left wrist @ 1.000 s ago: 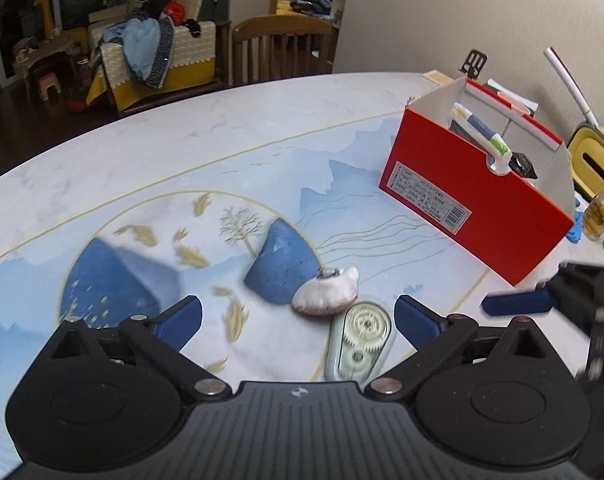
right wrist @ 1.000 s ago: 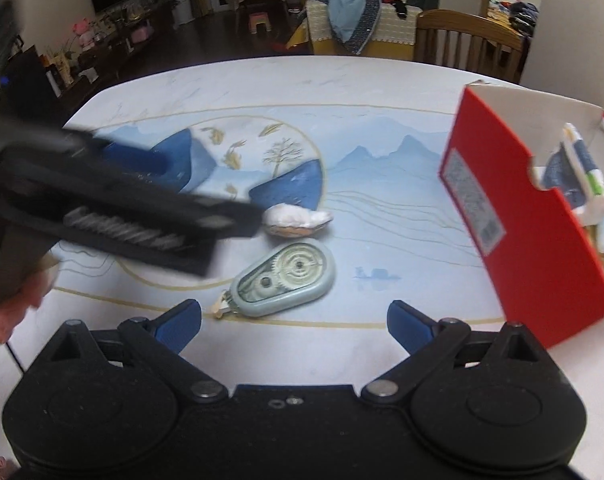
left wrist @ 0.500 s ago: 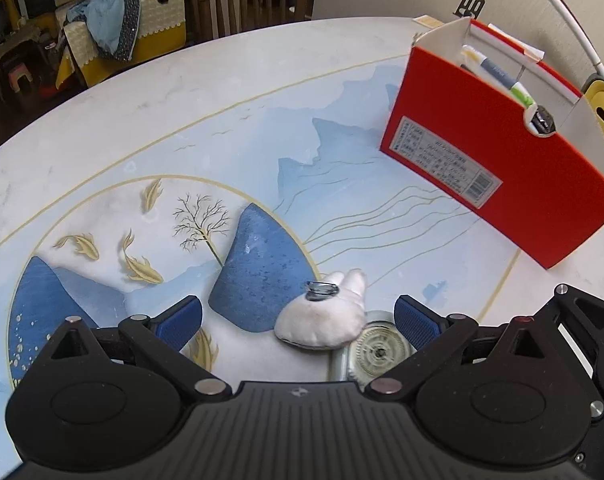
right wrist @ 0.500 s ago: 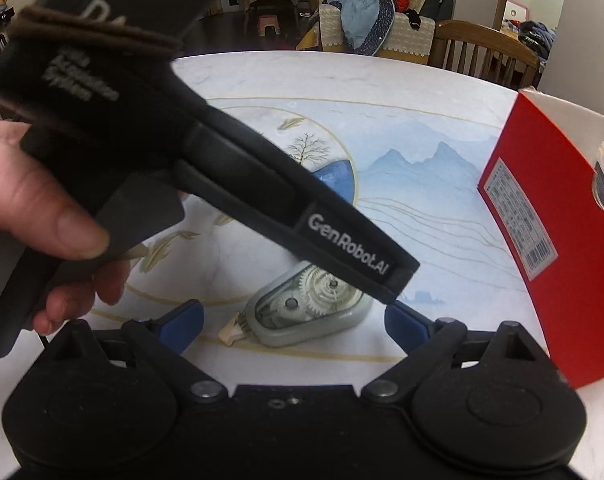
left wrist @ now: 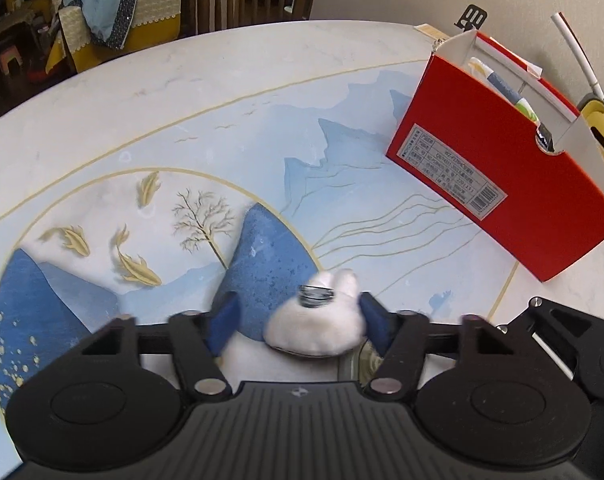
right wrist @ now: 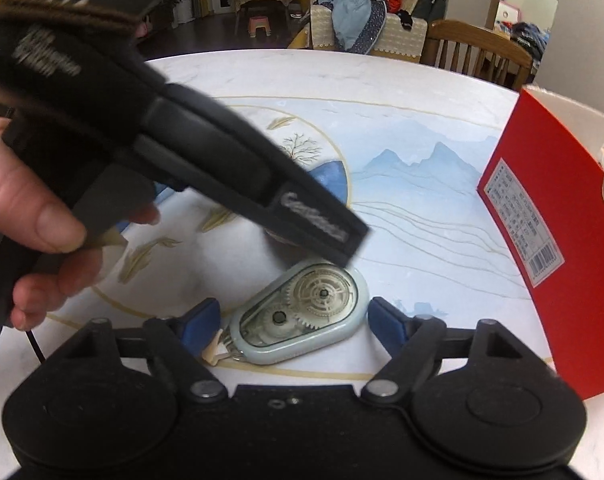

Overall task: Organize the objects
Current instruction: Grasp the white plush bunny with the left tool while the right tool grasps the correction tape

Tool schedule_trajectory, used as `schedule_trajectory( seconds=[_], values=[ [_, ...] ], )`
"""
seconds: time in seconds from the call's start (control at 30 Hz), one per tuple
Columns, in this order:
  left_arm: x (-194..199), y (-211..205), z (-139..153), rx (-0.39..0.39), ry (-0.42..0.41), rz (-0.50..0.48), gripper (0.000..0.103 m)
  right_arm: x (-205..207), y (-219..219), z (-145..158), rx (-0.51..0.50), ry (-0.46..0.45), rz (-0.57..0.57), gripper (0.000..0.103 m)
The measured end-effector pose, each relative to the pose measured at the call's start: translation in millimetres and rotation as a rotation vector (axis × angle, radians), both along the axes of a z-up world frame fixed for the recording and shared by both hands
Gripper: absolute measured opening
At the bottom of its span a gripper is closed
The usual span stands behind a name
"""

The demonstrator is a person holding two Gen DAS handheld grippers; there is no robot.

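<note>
Table, round, printed with a blue landscape. A red box stands near its far right edge, already holding pens; judged the destination.

Left gripper: jaws have just been closing around a white plush charm near the table's middle. The right pad appears to touch its side; the left pad stands clear, so nothing is clamped yet.

Right gripper: jaws have just been narrowing on either side of a correction tape dispenser lying flat toward the near edge; both pads stand just clear, not gripping.

Risks, judged: the two tools work close together and could collide. The soft charm may squash or roll away from the one pad that meets it. The low, rounded dispenser may skid or pivot on the smooth top.

Views: the left wrist view shows the charm, its metal ring and the box contents, but only a sliver of the dispenser. The right wrist view shows the whole dispenser and the hand carrying the left gripper, whose body hides the charm.
</note>
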State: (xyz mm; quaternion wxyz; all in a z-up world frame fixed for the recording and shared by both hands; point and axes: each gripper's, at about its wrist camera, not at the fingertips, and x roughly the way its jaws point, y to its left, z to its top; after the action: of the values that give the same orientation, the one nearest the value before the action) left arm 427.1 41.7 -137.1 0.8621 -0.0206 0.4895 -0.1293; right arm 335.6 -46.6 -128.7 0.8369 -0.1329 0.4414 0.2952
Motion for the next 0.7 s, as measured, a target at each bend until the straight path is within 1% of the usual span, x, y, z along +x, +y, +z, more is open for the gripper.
schedule_trajectory(
  seconds=[0.03,0.07,0.17,0.23,0.27,0.3,0.33,0.43,0.57,0.63,0.7],
  values=[
    [-0.1,0.4,0.2,0.001,-0.003,-0.007,0.054,1.9,-1.7,1.0,0.01,0.017,-0.007,0.08],
    [-0.6,1.4,0.3,0.001,-0.005,-0.011,0.049,3.4,-4.2,0.6,0.022,0.033,-0.015,0.079],
    [-2.3,6.6,0.1,-0.012,-0.009,-0.005,0.047,4.6,-9.9,0.7,0.043,0.056,-0.036,0.076],
    [-3.6,9.7,0.2,-0.013,-0.013,0.003,0.046,5.9,-13.5,1.7,0.054,0.061,-0.053,0.072],
    [-4.5,11.3,0.4,-0.011,-0.015,0.01,0.046,6.4,-15.7,2.5,0.061,0.062,-0.06,0.06],
    [-5.4,13.3,0.6,-0.01,-0.017,0.017,0.044,6.6,-17.7,3.8,0.065,0.057,-0.066,0.04],
    [-6.8,15.5,1.1,-0.003,-0.021,0.031,0.044,7.0,-19.0,4.8,0.051,0.045,-0.078,0.037],
    [-11.3,25.4,0.9,-0.027,-0.014,0.065,0.044,11.3,-24.3,5.5,0.063,0.063,-0.087,0.036],
    [-19.9,33.7,2.1,-0.026,-0.018,0.1,0.044,20.5,-33.5,6.7,0.067,0.086,-0.105,0.038],
    [-25.1,37.6,4.2,-0.028,-0.022,0.119,0.044,30.8,-32.6,5.4,0.065,0.089,-0.119,0.046],
    [-30.6,40.9,6.6,-0.032,-0.023,0.134,0.044,33.3,-32.2,6.5,0.071,0.086,-0.13,0.06]
  ],
)
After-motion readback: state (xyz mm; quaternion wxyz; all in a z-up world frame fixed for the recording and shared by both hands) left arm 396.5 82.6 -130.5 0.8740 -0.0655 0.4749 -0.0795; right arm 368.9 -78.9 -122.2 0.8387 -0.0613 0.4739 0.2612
